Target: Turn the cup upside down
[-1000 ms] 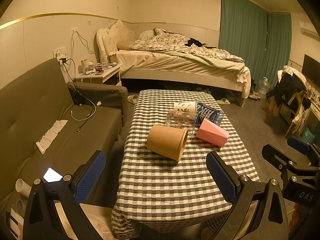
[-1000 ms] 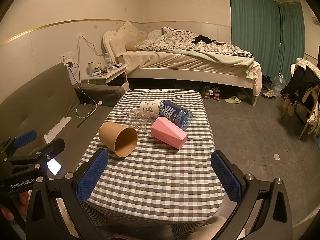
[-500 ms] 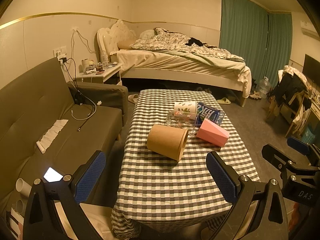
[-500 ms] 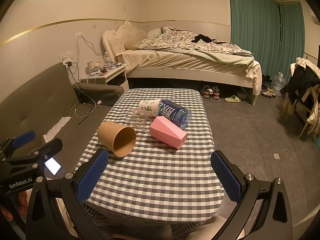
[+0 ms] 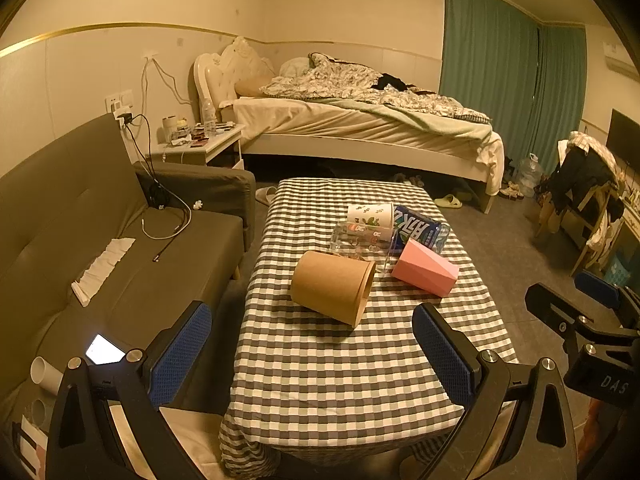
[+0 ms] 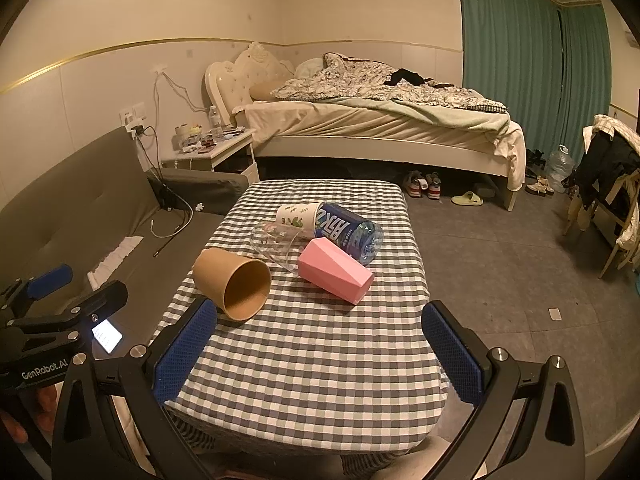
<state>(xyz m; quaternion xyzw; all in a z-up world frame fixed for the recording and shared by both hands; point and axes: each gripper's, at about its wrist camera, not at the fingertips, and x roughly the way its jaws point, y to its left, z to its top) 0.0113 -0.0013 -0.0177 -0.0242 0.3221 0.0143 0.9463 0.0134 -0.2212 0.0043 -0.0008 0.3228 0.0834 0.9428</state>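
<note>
Left gripper (image 5: 312,354) and right gripper (image 6: 316,346) both spread wide and empty above the near edge of the checkered table (image 6: 320,364), bare cloth ahead, then brown paper cup (image 6: 234,282) on its side left, pink cup (image 6: 334,276) toppled right.

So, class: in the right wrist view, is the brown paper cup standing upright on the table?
No, the brown paper cup lies on its side on the checked table, its open mouth facing the camera.
</note>
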